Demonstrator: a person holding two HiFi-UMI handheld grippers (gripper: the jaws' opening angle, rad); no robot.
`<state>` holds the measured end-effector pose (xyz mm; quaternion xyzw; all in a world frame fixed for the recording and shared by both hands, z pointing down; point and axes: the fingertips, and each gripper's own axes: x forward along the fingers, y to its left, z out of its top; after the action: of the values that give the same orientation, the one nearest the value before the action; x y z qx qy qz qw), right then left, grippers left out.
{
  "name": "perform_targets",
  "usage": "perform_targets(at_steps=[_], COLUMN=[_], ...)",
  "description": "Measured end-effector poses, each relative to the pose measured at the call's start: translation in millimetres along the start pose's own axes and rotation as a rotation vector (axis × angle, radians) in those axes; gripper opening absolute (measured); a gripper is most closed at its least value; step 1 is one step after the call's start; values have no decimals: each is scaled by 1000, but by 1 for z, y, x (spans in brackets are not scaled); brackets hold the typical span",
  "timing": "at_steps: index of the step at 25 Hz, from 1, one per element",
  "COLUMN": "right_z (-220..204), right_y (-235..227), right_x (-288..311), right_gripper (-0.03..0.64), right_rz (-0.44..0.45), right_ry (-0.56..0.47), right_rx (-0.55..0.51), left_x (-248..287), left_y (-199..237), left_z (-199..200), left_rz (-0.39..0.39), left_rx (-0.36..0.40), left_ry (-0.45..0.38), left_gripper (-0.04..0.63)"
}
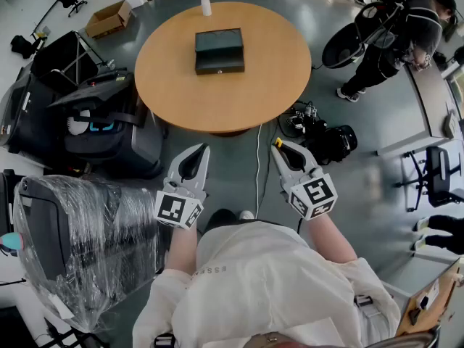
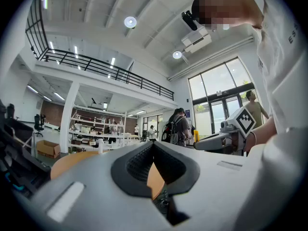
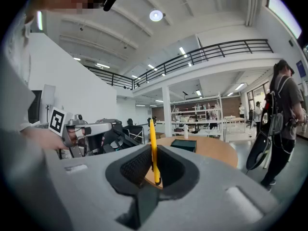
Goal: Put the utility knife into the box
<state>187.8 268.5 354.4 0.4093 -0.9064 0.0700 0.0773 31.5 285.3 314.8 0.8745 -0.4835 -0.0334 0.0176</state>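
The right gripper (image 3: 154,154) is clenched on the yellow utility knife (image 3: 152,134), which stands upright between its jaws, seemingly for carrying. The black box (image 1: 219,51) sits well ahead on the round table (image 1: 174,93). The left gripper (image 2: 153,149) is closed and empty.

The head camera sits above the person and faces steeply down and forward. The round table (image 1: 217,71) with the box (image 1: 219,51) lies farther off at top centre. The left gripper (image 1: 201,151) and right gripper (image 1: 279,145) show close below, on the near side of the table.

The left gripper's camera rides low behind its jaws and faces almost level toward the table (image 2: 72,160), catching its near edge. The right gripper (image 2: 199,142) crosses the right side of that view.

The right gripper's camera looks likewise toward the table (image 3: 214,150) and box (image 3: 184,145), with the left gripper (image 3: 115,125) at its left.

All three views share the table.
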Motion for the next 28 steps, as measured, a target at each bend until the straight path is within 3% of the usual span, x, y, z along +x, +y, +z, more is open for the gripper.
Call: perform_targets(at_steps=[12,28], right_z=[-15,22], right_y=[-36,-111], right_x=[62,258], right_gripper=[28,28], right_rz=[11,-87], right_ry=[52,74], right_rx=[52,126], left_x=[44,191], left_y=[50,227], left_z=[-32,-34], left_rz=[18,-105], left_rx=[-35,-59], left_ry=[23,43], left_gripper=[9,9])
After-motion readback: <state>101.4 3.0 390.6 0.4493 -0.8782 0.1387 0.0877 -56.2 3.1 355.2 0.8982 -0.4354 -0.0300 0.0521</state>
